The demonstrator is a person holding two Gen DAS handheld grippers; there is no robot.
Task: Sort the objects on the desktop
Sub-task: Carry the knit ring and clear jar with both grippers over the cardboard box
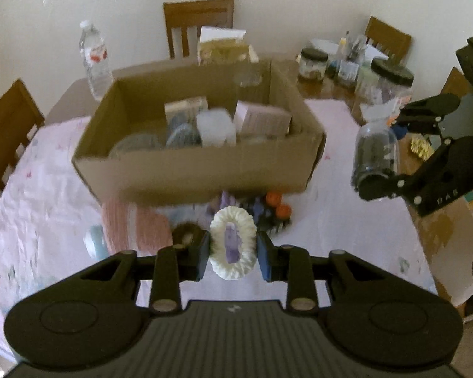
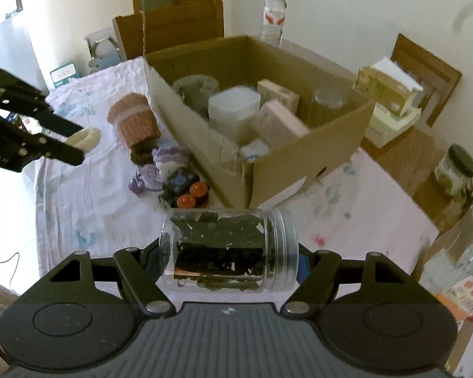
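Cardboard box (image 1: pixel 198 170) sits mid-table, already crowded with cartons and jars. Left gripper (image 1: pixel 233 253) clamps a white knitted ring (image 1: pixel 233 245); right gripper (image 2: pixel 230 258) grips a clear jar (image 2: pixel 230 249) sideways. Knitted cup (image 2: pixel 134 119) and trinkets (image 2: pixel 179 182) lie before the box.

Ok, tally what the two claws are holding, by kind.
Clear jar with dark contents, in the right claw: 1
White crocheted ring with a purple centre, in the left claw: 1
Total: 2
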